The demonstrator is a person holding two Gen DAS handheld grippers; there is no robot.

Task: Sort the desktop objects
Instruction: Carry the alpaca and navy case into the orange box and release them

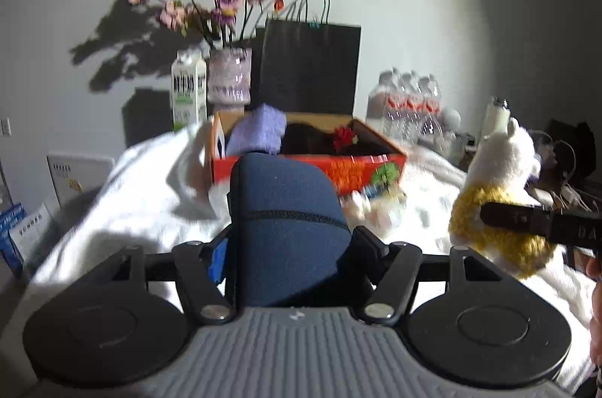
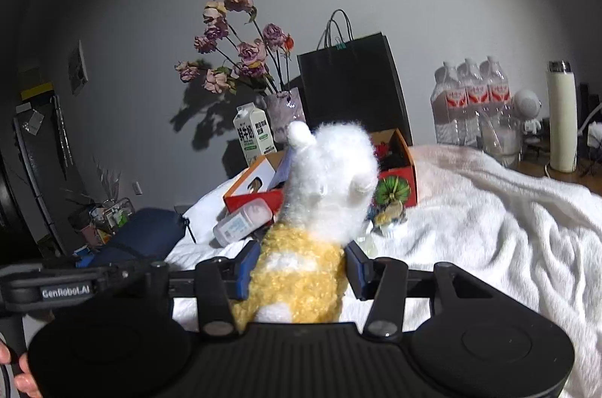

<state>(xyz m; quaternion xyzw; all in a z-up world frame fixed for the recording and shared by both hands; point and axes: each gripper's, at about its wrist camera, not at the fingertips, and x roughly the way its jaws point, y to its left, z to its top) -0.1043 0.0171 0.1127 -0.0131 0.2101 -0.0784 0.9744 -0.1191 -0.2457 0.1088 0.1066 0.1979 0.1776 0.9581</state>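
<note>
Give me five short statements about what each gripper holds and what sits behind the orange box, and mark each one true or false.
1. The left gripper holds a dark blue fabric pouch between its jaws. True.
2. The right gripper is empty. False: it grips a white and yellow plush toy.
3. The open orange cardboard box rests on the white fluffy blanket. True.
4. The black paper bag with handles lies flat. False: it stands upright behind the box.
5. The white milk carton stands beside the vase of dried pink flowers. True.
</note>
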